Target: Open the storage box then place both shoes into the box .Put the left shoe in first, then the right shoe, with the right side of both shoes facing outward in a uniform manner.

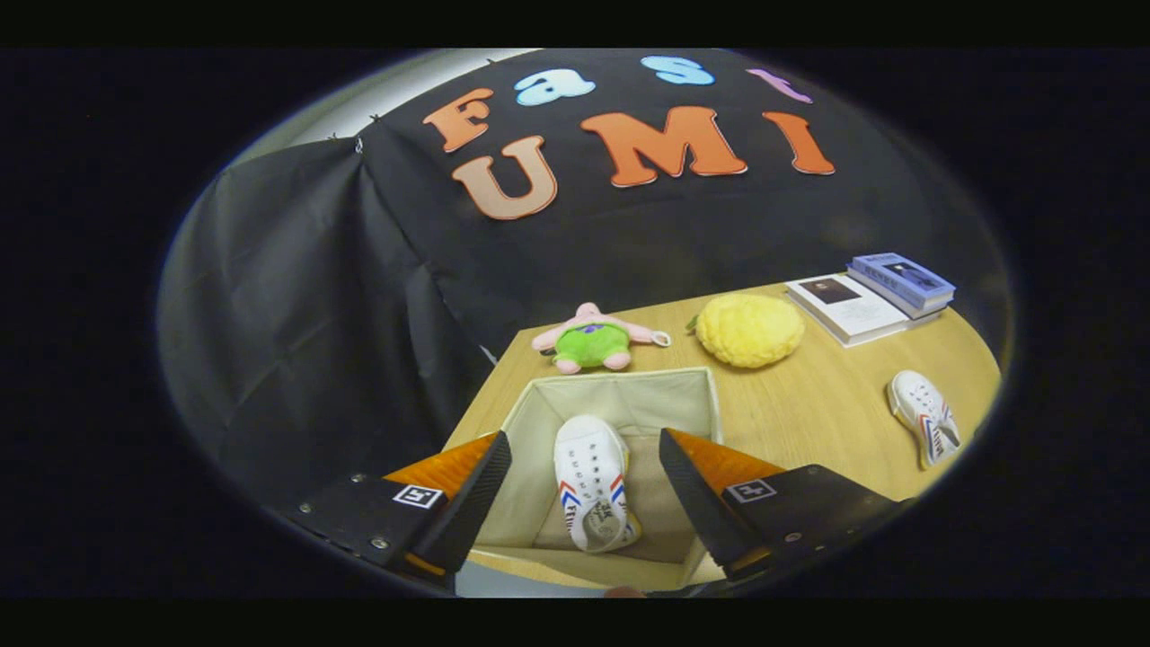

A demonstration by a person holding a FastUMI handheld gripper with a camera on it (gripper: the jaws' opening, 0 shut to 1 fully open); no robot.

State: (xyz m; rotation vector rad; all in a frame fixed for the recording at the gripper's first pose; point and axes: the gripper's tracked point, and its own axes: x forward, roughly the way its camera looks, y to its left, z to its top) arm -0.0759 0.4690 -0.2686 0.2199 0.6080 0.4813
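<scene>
A cream fabric storage box [629, 386] stands open on the wooden table, just below and ahead of my fingers. A white shoe with red and blue stripes [588, 481] lies inside it, toe pointing away. My gripper [584, 454] hovers above the box with its fingers wide apart; the shoe shows between them but neither finger touches it. The second white shoe [925, 418] lies on the table to the right of the box, well beyond my right finger.
Behind the box lie a pink and green plush toy [593, 340] and a yellow pineapple-like plush [750, 330]. Two books [867, 296] are stacked at the back right of the table [809, 404]. Black cloth walls the booth behind and to the left.
</scene>
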